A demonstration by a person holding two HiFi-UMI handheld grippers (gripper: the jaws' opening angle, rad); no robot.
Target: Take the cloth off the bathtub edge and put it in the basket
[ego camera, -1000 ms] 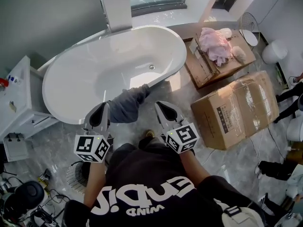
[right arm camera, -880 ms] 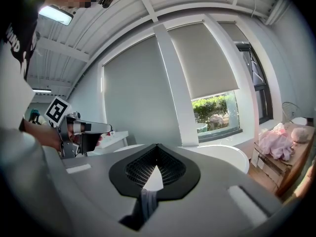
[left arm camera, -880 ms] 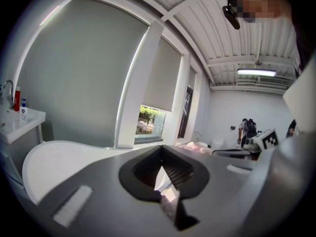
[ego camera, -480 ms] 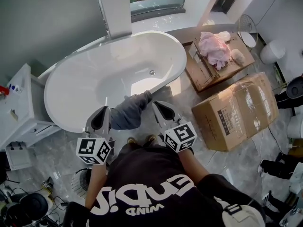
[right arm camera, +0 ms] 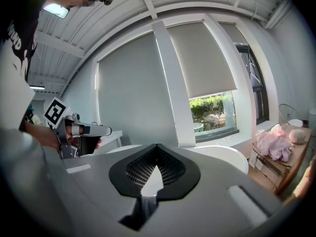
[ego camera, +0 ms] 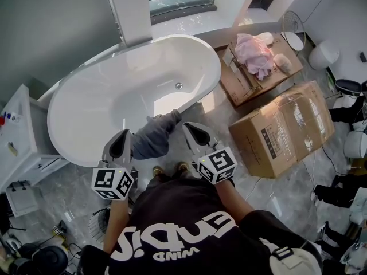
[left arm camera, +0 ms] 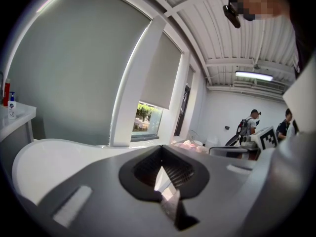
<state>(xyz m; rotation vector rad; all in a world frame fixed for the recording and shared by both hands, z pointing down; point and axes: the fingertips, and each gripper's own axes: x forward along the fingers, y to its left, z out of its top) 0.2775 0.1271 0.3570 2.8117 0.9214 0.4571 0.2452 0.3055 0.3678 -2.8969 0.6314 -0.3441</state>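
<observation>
A grey cloth hangs over the near rim of the white bathtub, draped down its outer side. My left gripper is just left of the cloth and my right gripper just right of it. Both point at the tub, shut and holding nothing, clear of the cloth. The gripper views show the left gripper and the right gripper with tips together, the bathtub beyond. What looks like a white ribbed basket sits on the floor at lower left, partly hidden by my arm.
A large sealed cardboard box stands right of the tub. Behind it is an open box holding pink fabric. A white cabinet stands to the left, and cables and gear lie on the floor at lower left. People stand in the background.
Both grippers have edged a little toward the tub rim along with the person. They stay shut, on either side of the cloth, which has not moved.
</observation>
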